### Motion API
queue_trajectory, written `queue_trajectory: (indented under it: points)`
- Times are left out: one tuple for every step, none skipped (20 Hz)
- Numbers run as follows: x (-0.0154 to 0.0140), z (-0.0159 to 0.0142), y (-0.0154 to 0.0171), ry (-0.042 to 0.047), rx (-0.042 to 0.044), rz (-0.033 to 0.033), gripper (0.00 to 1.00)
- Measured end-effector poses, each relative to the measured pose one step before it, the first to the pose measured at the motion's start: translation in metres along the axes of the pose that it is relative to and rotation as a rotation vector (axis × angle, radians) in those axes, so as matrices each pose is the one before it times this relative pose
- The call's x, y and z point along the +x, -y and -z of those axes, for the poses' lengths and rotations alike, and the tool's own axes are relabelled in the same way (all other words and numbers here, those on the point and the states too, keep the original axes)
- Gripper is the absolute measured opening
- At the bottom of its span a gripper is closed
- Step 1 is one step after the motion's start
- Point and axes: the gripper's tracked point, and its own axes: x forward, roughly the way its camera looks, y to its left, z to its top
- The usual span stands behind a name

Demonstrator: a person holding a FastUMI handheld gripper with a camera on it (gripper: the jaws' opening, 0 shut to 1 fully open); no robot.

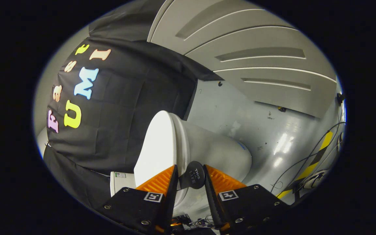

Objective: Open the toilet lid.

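The white toilet shows tilted in the gripper view. Its lid lies against the seat rim, with the grey-white bowl beyond. A black round tab sticks out from the lid's front edge. It sits between the fingers of my gripper, and both fingers press on its sides. I cannot tell whether a gap has opened between lid and seat.
Black booth cloth hangs behind the toilet. A white box sits at the cloth's foot beside the lid. The glossy grey floor carries cables and a yellow-black tape strip. A grey panelled wall stands beyond.
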Motion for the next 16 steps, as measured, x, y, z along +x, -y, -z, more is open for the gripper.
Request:
queue_trajectory:
  points:
    - [0.00128, -0.00026, 0.00349, -0.00308, -0.00053, 0.00273, 0.43]
    - [-0.00031, -0.00219, 0.00131, 0.0004, 0.0068, -0.00553, 0.4]
    - [-0.00076, -0.00103, -0.00008, 0.0022, 0.00538, -0.01355, 0.33]
    - [-0.00129, -0.00066, 0.00001, 0.00449, -0.00959, -0.00959, 0.3]
    - [0.00153, 0.0003, -0.00202, 0.00586, -0.02485, -0.00855, 0.28]
    - [0.00232, 0.00253, -0.00085, 0.00108, -0.03142, -0.00748, 0.26]
    - [-0.00126, -0.00038, -0.00167, 0.00104, -0.02638, -0.00849, 0.24]
    - [-0.00142, -0.00386, 0.00218, -0.00299, -0.00588, -0.00864, 0.23]
    - [-0.00202, -0.00383, 0.00022, -0.001, 0.01498, -0.00929, 0.21]
    - [-0.00085, -0.00233, -0.00056, 0.00419, 0.01743, -0.01279, 0.18]
    - [-0.00048, -0.00257, -0.00197, 0.00582, 0.01735, -0.01352, 0.15]
    - [0.0001, 0.00231, -0.00077, 0.00151, 0.00916, -0.0092, 0.13]
    - [0.0002, 0.00117, -0.00048, -0.00415, 0.00416, -0.00396, 0.08]
    - [0.00113, 0.00042, 0.00027, 0.00389, -0.00364, 0.00125, 0.07]
    - [0.00162, 0.00079, -0.00088, -0.00131, -0.00849, 0.00628, 0.05]
    - [-0.00218, -0.00091, 0.00034, 0.00045, -0.01281, 0.00734, 0.05]
